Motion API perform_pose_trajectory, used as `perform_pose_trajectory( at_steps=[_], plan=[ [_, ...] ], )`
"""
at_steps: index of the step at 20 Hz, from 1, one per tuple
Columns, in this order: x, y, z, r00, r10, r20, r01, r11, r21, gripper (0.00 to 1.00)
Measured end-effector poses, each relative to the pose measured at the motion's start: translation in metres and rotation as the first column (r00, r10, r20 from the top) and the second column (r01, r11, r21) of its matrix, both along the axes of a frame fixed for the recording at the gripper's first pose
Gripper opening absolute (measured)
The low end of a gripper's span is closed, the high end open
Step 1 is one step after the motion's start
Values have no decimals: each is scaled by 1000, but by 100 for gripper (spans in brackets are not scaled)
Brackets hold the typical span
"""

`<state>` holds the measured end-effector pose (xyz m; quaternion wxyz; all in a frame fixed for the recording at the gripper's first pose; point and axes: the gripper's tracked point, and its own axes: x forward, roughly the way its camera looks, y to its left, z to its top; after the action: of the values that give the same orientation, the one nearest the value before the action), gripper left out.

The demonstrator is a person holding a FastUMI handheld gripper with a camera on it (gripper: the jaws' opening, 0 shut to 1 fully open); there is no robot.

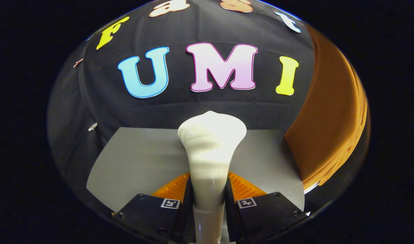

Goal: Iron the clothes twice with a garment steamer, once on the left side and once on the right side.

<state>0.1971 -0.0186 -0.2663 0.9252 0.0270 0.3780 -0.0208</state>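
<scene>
From the gripper view, the tongs (pixel 208 200) are clenched on the neck of the white garment steamer (pixel 210 149), one finger pressing each side. Its long axis runs straight ahead over the grey table (pixel 139 162), head flaring forward. The orange garment (pixel 329 122) hangs off to the right, so the steamer head will likely have to swing rightward to meet it.

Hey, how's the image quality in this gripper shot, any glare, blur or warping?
Gripper view: strong fisheye warp bends the grey table edges and the orange garment; the white steamer, held between the fingers, is overexposed, its head detail washed out, with a small glare streak on its handle; focus looks acceptable.
</scene>
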Motion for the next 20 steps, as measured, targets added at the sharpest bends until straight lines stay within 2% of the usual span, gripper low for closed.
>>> perform_pose_trajectory(
  at_steps=[8, 14, 20],
  plan=[
    [-43, 8, 81, 974, -27, 223, 18, 999, 44, 46],
    [-101, 16, 122, 949, -79, 306, 53, 994, 92, 45],
    [-160, 20, 165, 904, -93, 417, 74, 995, 62, 45]
  ],
)
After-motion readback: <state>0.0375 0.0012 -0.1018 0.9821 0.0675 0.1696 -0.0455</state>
